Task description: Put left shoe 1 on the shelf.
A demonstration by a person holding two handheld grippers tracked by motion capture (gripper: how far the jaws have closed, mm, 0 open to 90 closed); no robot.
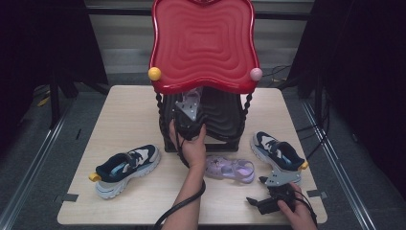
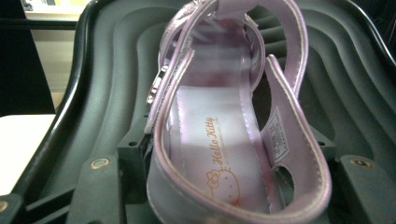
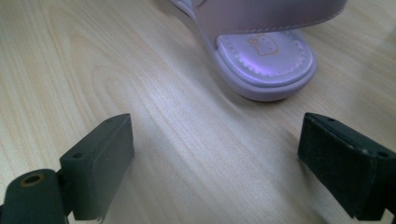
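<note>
A wooden table [image 1: 129,115] carries a two-tier shoe rack [image 1: 203,72] at its far edge. The left gripper [image 1: 187,125] clamps a lilac sandal [image 2: 224,130] over the black lower shelf [image 2: 350,93]; best set it down flat. The right gripper [image 3: 215,158] gapes open near the front edge, facing the other sandal [image 3: 261,60].

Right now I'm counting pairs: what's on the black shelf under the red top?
A purple sandal, held in the left gripper, over the black shelf. The red top and the hand hide the rest of it.
</note>
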